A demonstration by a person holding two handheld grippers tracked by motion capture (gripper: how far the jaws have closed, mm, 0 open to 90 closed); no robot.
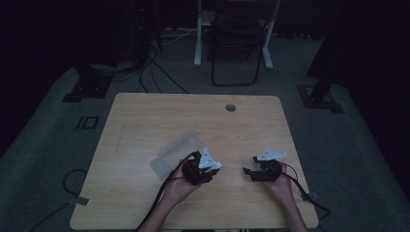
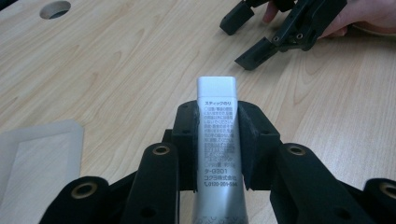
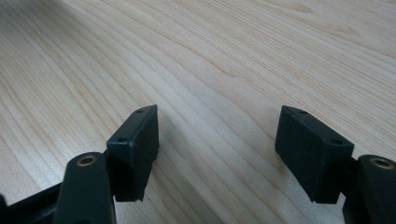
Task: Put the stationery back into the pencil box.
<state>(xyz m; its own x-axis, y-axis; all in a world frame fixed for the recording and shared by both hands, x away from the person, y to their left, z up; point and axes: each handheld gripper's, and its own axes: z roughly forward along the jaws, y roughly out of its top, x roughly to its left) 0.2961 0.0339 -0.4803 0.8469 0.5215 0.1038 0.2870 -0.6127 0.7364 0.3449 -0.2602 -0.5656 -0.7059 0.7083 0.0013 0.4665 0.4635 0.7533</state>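
Glue stick (image 2: 216,140), a slim silver tube printed with small black text and closed by a pale cap, sits clamped between the pads of the left gripper (image 2: 216,144), held low over the near middle of the table (image 1: 145,121) and pointing away toward the far right; the grip takes the tube along its middle and the capped end juts out unsupported, so I judge it could pivot or slide between the smooth pads if the hand tilts sharply or knocks the cap against the wood; the right gripper (image 3: 217,154) rests near the right edge with its jaws spread wide and nothing between them, and a careless swing could bring the two tools together, since they lie near each other; just beyond the left gripper lies a translucent plastic tray (image 1: 176,151), a likely thing to bump. The left gripper view gives the printed label and the pads pressing on the tube, which the dim high view hides behind the hand; the high view alone lays out tray, both hands and the cable hole (image 1: 230,107) at the far edge.
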